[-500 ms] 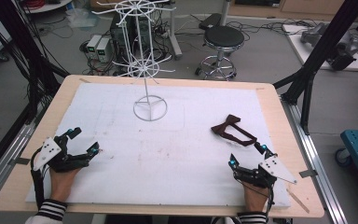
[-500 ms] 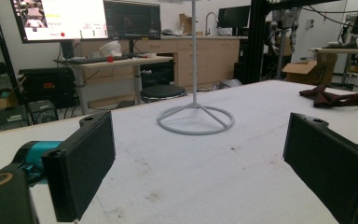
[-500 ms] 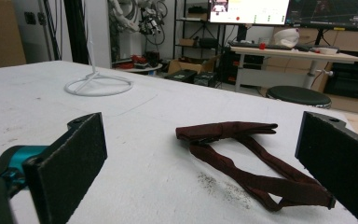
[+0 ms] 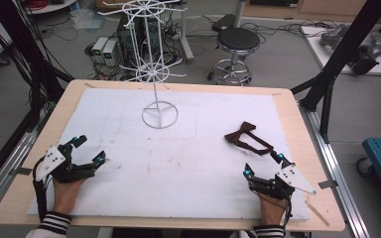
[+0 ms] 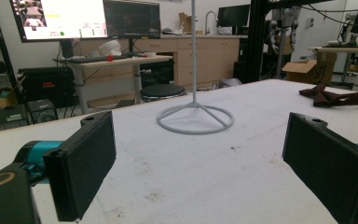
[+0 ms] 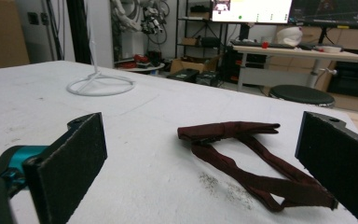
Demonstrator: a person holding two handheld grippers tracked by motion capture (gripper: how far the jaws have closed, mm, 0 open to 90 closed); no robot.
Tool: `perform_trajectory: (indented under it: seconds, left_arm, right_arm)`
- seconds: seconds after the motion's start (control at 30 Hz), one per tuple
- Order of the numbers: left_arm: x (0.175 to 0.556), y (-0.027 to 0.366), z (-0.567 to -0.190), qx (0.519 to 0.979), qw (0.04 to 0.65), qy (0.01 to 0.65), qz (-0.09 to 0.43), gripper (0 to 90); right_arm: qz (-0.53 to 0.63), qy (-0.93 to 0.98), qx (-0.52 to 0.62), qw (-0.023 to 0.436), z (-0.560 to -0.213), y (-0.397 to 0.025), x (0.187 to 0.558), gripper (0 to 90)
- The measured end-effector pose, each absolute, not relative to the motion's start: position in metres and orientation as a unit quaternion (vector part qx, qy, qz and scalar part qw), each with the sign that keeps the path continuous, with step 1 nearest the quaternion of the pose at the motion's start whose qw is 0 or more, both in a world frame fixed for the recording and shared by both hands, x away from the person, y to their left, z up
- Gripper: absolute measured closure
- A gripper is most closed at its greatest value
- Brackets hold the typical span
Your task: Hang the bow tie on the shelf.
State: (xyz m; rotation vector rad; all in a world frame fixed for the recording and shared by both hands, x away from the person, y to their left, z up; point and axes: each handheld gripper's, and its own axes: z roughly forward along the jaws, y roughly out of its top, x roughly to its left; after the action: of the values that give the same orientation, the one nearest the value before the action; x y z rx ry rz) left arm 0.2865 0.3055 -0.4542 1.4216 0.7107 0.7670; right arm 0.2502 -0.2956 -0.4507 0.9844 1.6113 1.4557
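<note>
Holding my right claw (image 4: 264, 166) low over the near right part of the white-padded tabletop (image 4: 188, 163), I keep its jaws spread wide with nothing between them. The dark maroon fabric strap (image 4: 247, 139), a looped band with a folded bow-like end, lies flat on the padding just ahead of this claw, close to its tips but not touching them. In the right gripper view the strap (image 6: 247, 158) sits between the two black pads (image 6: 70, 163), slightly toward the right one, its loop end nearest me. My left claw (image 4: 90, 150) rests at the near left, jaws also wide apart and empty, well apart from the strap. A white wire display stand (image 4: 158, 74) rises from its ring base toward the tabletop's far side.
</note>
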Motion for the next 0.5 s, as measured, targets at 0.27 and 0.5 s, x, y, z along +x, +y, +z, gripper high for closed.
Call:
perform_trajectory:
  seconds: [0.27, 0.5]
  left_arm:
    - [0.286, 0.306, -0.454, 0.622, 0.635, 0.311, 0.336, 9.8]
    - [0.286, 0.306, -0.454, 0.623, 0.634, 0.311, 0.336, 9.8]
  right_arm:
    - [0.579, 0.635, 0.352, 0.370, -0.431, -0.293, 0.252, 1.2]
    - [0.569, 0.661, 0.330, 0.362, -0.396, -0.295, 0.265, 1.2]
